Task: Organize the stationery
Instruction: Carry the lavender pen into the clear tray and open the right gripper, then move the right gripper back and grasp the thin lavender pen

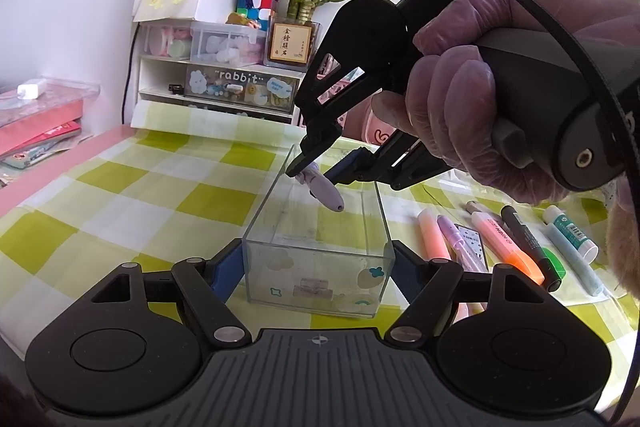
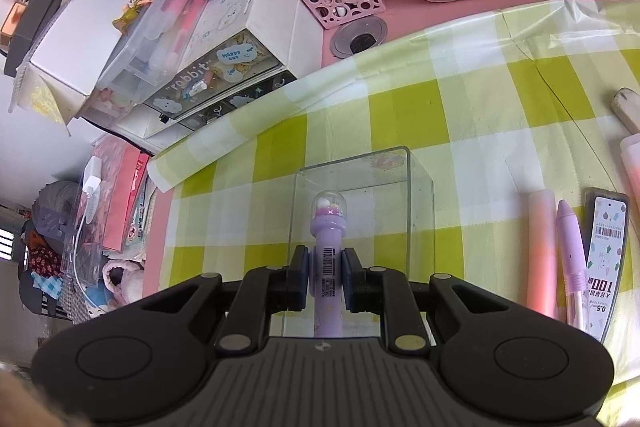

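Here, seen from the left wrist, the left claw clamps the near end of the clear box on the checked cloth, near the middle of the desk; keep that grip firm so the box cannot slide. The right claw holds the purple pen slanting over the box's open top — lower it further before letting go. From the right wrist, the right claw grips the pen by its barrel, domed cap forward, lined up with the box — keep it along the length.
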`<action>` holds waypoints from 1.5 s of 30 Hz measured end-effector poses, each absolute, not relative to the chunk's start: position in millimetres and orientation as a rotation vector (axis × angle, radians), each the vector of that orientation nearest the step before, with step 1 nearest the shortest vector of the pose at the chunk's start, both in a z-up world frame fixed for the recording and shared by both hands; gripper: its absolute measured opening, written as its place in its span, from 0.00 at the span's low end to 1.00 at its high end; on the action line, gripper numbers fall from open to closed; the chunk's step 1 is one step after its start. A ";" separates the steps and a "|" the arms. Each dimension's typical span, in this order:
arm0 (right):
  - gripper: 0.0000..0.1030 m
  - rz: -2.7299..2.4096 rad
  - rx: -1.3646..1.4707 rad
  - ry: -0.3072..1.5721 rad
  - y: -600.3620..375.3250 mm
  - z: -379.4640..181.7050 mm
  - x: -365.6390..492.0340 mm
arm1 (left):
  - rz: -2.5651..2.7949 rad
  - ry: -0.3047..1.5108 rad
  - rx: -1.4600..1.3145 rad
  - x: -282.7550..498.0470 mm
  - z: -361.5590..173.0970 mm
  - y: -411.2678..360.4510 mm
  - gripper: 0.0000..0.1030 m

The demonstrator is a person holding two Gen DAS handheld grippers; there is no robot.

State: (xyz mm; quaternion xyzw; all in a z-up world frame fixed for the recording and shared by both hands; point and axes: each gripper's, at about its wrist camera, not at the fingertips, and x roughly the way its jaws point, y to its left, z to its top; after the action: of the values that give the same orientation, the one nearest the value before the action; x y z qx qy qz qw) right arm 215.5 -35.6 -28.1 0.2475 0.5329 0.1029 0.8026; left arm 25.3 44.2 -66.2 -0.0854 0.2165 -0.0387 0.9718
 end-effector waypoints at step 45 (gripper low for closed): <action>0.67 0.264 0.280 0.684 -114.2 -14.8 75.4 | -0.077 0.446 -0.094 33.8 -68.9 40.0 0.72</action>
State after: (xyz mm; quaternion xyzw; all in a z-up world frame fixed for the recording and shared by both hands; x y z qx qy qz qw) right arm 75.4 -114.2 -14.8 0.1364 0.3334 0.1285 0.9240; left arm 33.8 40.0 -68.9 -0.0467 0.2208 -0.0379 0.9735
